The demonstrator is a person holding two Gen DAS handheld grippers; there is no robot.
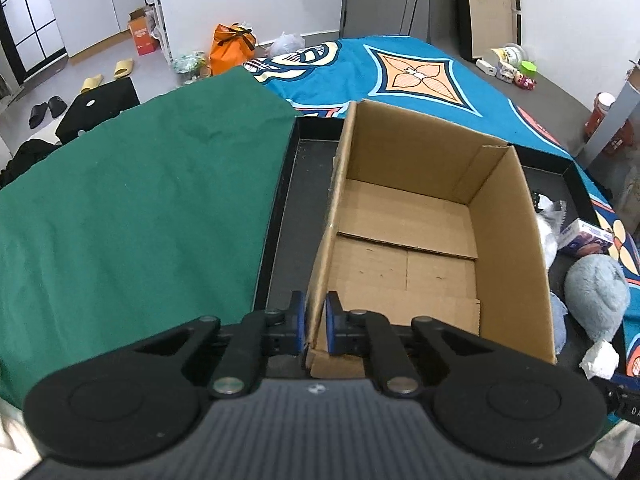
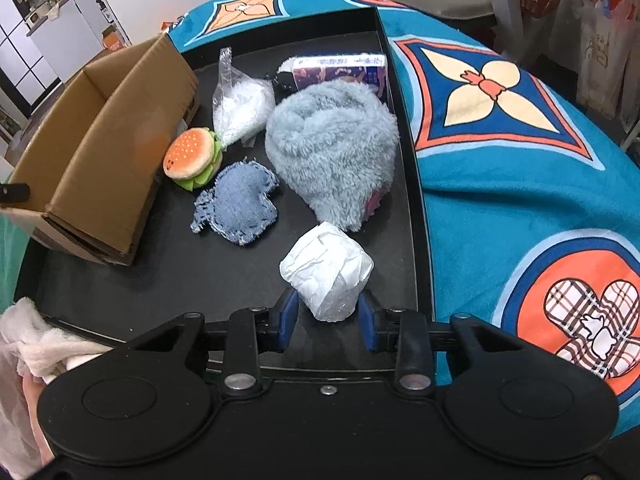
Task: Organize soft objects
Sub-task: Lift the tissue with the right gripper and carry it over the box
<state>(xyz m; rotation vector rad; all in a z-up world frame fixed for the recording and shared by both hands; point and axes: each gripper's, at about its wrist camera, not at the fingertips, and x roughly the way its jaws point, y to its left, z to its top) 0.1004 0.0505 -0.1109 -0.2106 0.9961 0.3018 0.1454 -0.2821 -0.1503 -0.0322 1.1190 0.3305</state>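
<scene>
Left gripper (image 1: 315,322) of mine is closed on the near wall of the cardboard box (image 1: 404,216), one pad on each side of it. Between the fingers of my right gripper (image 2: 328,316) is a white wrapped bundle (image 2: 326,272); its sides meet both pads, so I grip it. Box and bundle are on a black tray (image 2: 224,280). Behind the bundle lie a grey fluffy toy (image 2: 332,148), a blue denim patch (image 2: 240,208), a burger toy (image 2: 192,158) and a clear bag (image 2: 240,108). Beside the tray is a green cloth (image 1: 132,204).
</scene>
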